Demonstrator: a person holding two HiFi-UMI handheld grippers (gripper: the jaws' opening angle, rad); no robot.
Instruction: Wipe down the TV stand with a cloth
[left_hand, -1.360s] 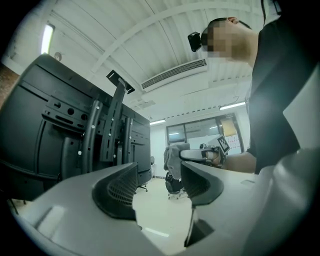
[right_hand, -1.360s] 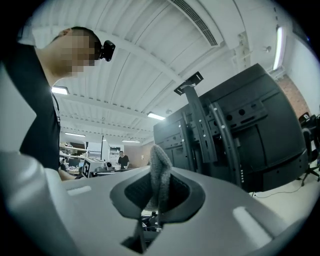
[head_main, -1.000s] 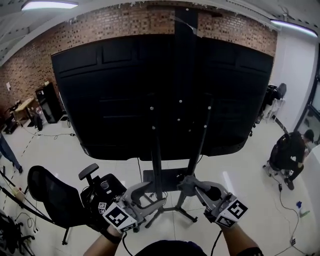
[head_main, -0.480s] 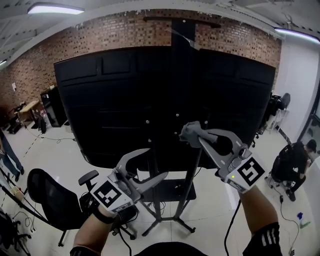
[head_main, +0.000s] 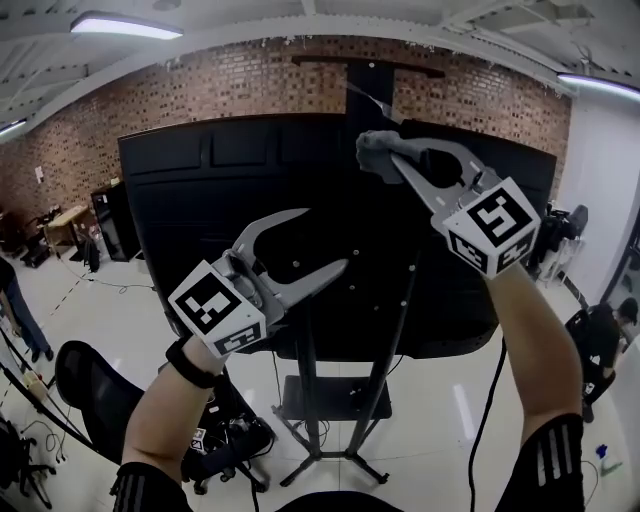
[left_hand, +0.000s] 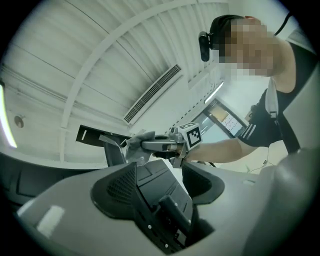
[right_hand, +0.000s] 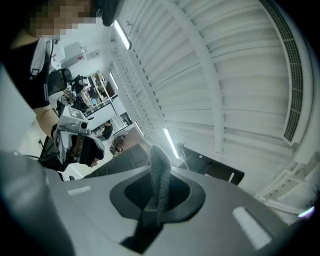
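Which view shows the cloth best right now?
Right gripper view: the cloth is close up, pinched in the right claw. Head view shows it small at the tip; left gripper view, a distant wad.

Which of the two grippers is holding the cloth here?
The right gripper, the higher one: its jaws are shut on the small grey cloth. The left gripper has its jaws apart, with nothing between them.

In front of you is a brick wall (head_main: 200, 90), with a long ceiling light (head_main: 125, 25) above it. A black office chair (head_main: 85, 390) stands at your lower left. A person (head_main: 600, 338) in dark clothes is at the far right.
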